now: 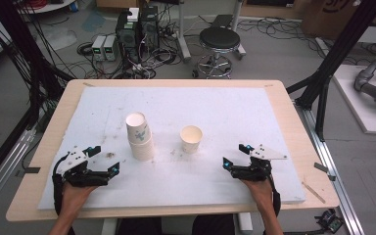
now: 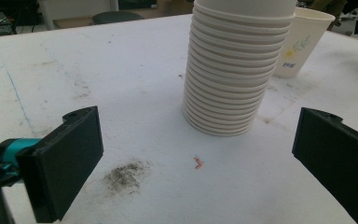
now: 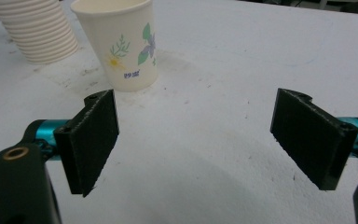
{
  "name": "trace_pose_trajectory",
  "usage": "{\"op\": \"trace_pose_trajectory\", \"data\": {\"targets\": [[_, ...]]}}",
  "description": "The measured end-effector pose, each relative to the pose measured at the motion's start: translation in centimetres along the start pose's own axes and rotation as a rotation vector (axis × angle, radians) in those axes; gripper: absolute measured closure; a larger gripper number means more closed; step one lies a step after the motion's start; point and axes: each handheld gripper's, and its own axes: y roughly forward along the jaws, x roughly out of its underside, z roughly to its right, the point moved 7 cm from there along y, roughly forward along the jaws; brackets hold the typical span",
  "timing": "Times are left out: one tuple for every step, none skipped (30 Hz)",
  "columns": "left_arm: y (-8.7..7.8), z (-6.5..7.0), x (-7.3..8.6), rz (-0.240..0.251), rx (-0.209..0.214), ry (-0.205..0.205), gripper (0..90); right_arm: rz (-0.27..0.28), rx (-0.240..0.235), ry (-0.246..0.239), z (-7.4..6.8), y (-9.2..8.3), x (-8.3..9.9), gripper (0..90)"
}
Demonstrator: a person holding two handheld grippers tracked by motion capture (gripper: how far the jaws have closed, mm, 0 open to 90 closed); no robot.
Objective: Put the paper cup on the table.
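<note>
The stack of paper cups (image 1: 139,137) stands upright on the white surface (image 1: 235,105), left of centre. It serves as the landmark for all positions below.

The single paper cup (image 1: 191,138) stands upright just to the right of the stack, apart from it, mouth up. In the right gripper view its flower print (image 3: 142,49) faces the camera.

The left tongs (image 1: 105,161) rest on the surface to the near left of the stack, not touching it. The jaws stand wide apart and hold nothing. In the left gripper view, the stack (image 2: 237,70) rises between and beyond the two jaws, with a dark smudge (image 2: 126,176) and a small orange scrap (image 2: 198,162) on the surface in front of it.

The right tongs (image 1: 235,156) rest to the near right of the stack, beyond the single cup and clear of it. The jaws stand wide apart and hold nothing.
</note>
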Motion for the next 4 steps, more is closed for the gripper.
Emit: {"op": "trace_pose_trajectory", "data": {"targets": [[-0.03, 0.02, -0.01, 0.003, 0.000, 0.002, 1.8, 0.003, 0.000, 0.005, 0.03, -0.02, -0.01, 15.4], [-0.06, 0.04, -0.01, 0.005, -0.002, 0.004, 1.8, 0.004, 0.000, 0.006, 0.03, -0.05, -0.01, 15.4], [-0.06, 0.05, -0.02, 0.006, -0.003, 0.004, 1.8, 0.010, 0.004, -0.001, 0.08, -0.05, -0.02, 15.6], [-0.04, 0.03, -0.01, 0.002, -0.001, 0.006, 1.8, 0.011, 0.007, 0.001, 0.07, -0.07, -0.03, 15.7]]}}
